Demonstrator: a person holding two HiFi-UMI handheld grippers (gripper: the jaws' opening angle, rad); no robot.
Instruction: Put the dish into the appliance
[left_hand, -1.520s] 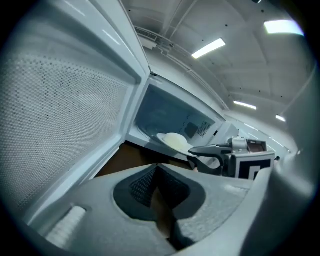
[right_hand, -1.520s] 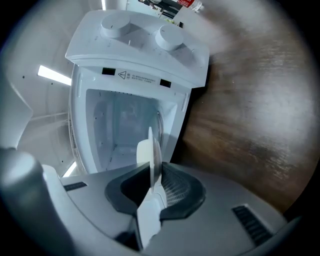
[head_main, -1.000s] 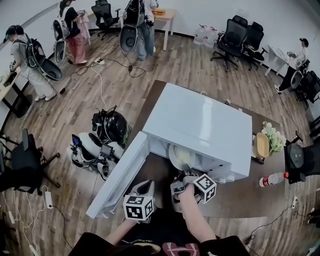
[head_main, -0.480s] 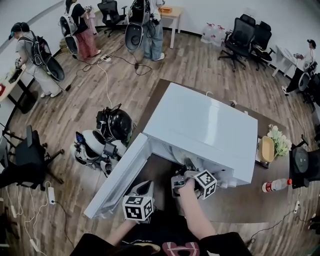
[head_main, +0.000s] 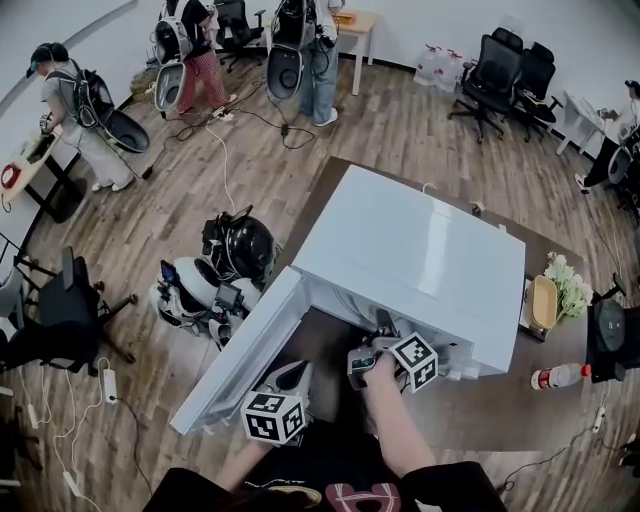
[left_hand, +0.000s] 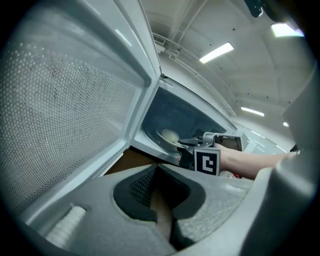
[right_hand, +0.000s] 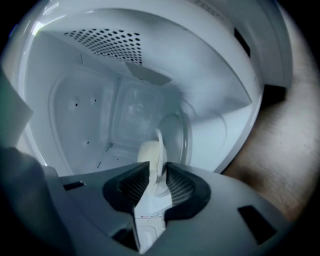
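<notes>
The dish (right_hand: 150, 155) is sitting deeper inside the white microwave (head_main: 410, 250) than a second ago, and the right tool (right_hand: 158, 172) is opening around its rim to let go, while the left tool (left_hand: 157, 167) is waiting closed and empty.

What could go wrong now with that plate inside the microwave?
1. The right gripper is opening its jaws with the dish rim between them; pulling back too soon might drag the dish out of the microwave.
2. The left gripper hangs shut beside the open door and might knock it.
</notes>
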